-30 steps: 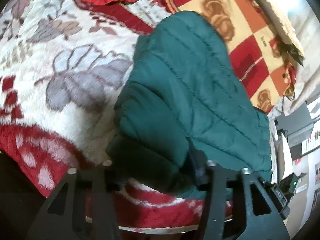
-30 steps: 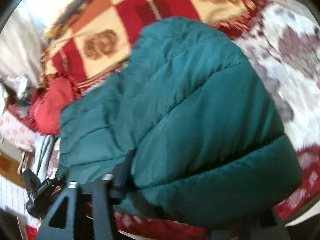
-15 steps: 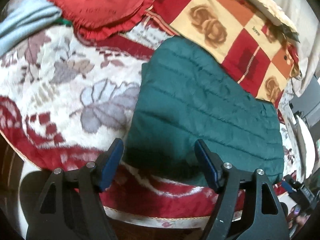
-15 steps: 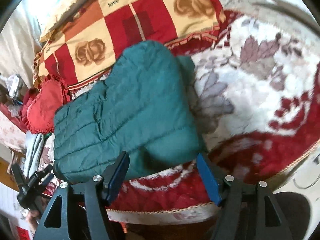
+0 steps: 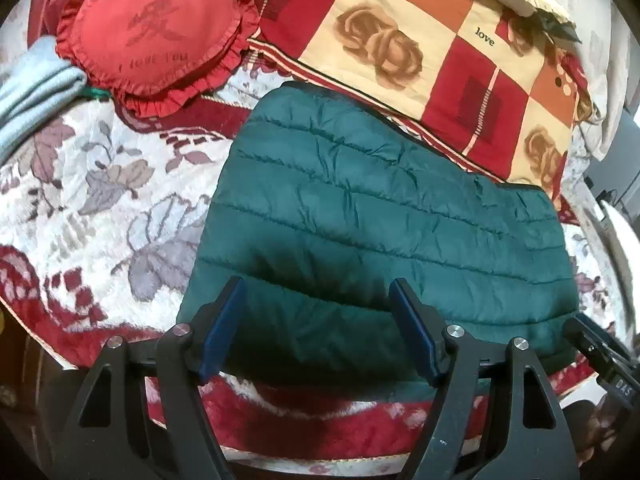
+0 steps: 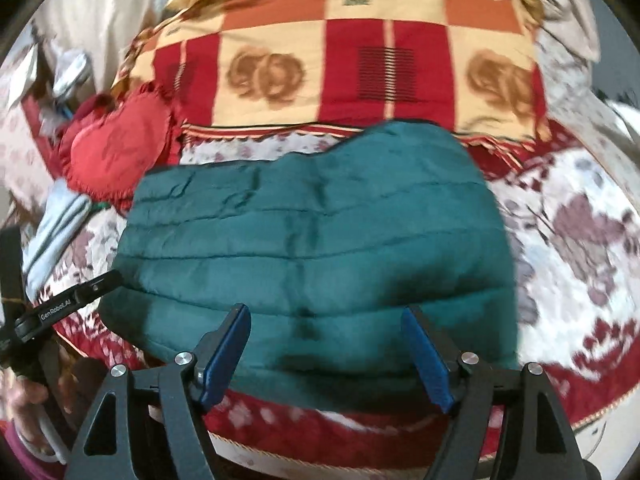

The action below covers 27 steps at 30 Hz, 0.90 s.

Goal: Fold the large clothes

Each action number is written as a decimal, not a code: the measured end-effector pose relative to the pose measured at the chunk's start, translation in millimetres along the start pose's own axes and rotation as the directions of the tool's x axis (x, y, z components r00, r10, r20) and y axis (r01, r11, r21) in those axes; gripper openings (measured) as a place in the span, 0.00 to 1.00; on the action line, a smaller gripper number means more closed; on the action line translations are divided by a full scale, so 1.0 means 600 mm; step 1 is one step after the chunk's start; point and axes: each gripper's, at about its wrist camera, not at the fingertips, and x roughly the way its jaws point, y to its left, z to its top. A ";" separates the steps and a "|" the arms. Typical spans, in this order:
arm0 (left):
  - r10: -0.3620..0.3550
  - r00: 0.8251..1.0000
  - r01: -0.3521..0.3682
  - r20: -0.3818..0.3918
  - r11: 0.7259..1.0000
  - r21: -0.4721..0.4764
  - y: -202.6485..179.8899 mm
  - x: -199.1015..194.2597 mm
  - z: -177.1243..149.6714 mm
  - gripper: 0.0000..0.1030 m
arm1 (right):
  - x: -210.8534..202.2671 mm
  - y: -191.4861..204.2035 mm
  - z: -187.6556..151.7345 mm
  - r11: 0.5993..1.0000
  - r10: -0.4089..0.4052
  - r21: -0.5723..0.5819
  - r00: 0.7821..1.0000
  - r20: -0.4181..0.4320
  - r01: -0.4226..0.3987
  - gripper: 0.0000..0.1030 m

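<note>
On the bed, a green quilted jacket (image 5: 360,240) lies folded on the floral blanket (image 5: 80,208) as I hold both grippers over its near edge.

My left gripper (image 5: 320,320) and right gripper (image 6: 326,346) each hover with blue pads spread wide, gripping nothing; I judge this stance lets me check the fold before deciding on another pass. In the left view the jacket sits as a compact slab, its far edge touching the checked rose quilt (image 5: 400,40), with a red heart cushion (image 5: 152,40) and pale blue cloth (image 5: 36,88) off to its left, well apart. From the right view the near hem bulges, so the padding may spring open unless pressed flat.
</note>
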 end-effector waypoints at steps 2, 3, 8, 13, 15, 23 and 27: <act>0.013 1.000 -0.014 0.005 1.000 0.016 -0.009 0.001 -0.006 0.72 | 0.003 0.017 0.000 1.000 0.000 -0.004 1.000 0.016 0.000 0.73; 0.018 1.000 -0.018 0.006 1.000 0.023 -0.012 0.002 -0.009 0.72 | 0.003 0.022 -0.001 1.000 0.001 -0.002 1.000 0.024 -0.001 0.73; 0.039 0.999 -0.041 0.018 0.997 0.068 -0.034 -0.001 -0.029 0.72 | 0.001 0.048 -0.013 0.999 -0.027 -0.016 0.998 0.051 0.028 0.75; 0.033 0.998 -0.037 0.054 0.997 0.074 -0.048 -0.014 -0.044 0.72 | -0.008 0.057 -0.022 0.998 -0.068 0.003 0.993 0.092 0.068 0.91; 0.040 0.997 -0.045 0.063 0.995 0.087 -0.053 -0.018 -0.048 0.72 | -0.010 0.062 -0.023 0.998 -0.065 0.000 0.994 0.090 0.065 0.91; 0.068 0.992 -0.079 0.102 0.990 0.113 -0.065 -0.033 -0.060 0.72 | -0.006 0.075 -0.035 0.998 -0.064 -0.014 0.995 0.079 0.065 0.91; 0.070 0.992 -0.082 0.103 0.990 0.115 -0.066 -0.034 -0.062 0.72 | -0.010 0.077 -0.036 0.997 -0.073 -0.015 0.993 0.091 0.074 0.91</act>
